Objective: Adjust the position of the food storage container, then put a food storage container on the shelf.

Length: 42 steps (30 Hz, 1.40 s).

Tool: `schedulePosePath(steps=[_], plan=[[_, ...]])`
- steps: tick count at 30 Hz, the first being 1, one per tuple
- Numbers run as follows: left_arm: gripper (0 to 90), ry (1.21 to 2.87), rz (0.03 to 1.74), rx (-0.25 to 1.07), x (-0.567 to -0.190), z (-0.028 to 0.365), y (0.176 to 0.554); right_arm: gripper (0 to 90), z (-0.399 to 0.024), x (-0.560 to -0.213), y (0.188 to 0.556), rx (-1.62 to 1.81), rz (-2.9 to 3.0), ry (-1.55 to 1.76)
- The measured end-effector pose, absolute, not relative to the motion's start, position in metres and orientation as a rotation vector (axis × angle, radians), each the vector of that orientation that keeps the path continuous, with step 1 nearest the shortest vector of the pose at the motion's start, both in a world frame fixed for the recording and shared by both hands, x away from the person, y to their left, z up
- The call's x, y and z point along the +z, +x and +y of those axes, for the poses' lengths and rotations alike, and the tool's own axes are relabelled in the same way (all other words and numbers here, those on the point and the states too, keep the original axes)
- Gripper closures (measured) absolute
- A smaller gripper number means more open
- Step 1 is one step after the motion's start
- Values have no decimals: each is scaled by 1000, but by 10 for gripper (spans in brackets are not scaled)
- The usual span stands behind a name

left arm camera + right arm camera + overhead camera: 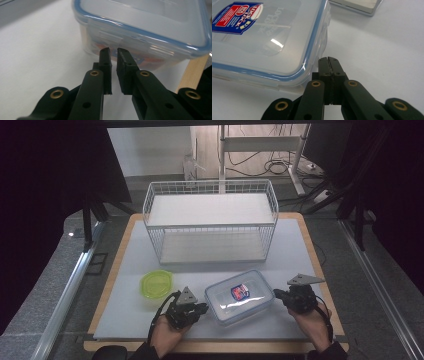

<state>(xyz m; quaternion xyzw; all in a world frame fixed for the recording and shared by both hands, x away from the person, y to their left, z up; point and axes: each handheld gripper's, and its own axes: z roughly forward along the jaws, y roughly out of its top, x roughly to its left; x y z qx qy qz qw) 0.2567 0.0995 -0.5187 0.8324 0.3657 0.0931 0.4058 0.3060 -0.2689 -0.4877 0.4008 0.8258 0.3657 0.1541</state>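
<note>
Lengthwise, the container [239,297] lies across between closed left gripper [200,308] and right gripper [280,296].

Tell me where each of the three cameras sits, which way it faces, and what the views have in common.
High view: above the person's side, looking forward and down on the table, wire rack, green lid; both forearms and hands enter from below.
Left gripper view: rides the left gripper, facing the clear container side; jaws nearly shut, a slim gap, empty.
Right gripper view: rides the right gripper, jaws shut, at the container's corner.
Shared: all three show the blue-rimmed container.
</note>
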Motion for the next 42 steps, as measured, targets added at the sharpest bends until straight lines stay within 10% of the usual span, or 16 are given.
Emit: schedulePosePath(steps=[17,25,35,42], plan=[[892,2105,1079,327,-525,123,281,899,-227,-493,273,979,2524,973],[772,2103,1056,343,-517,134,278,867,-233,-491,275,1004,2506,965],[347,2077,997,480,-506,154,259,462,-257,-487,282,1091,2390,1062],[205,2014,957,408,-503,158,258,257,-264,-486,287,1157,2358,1070]])
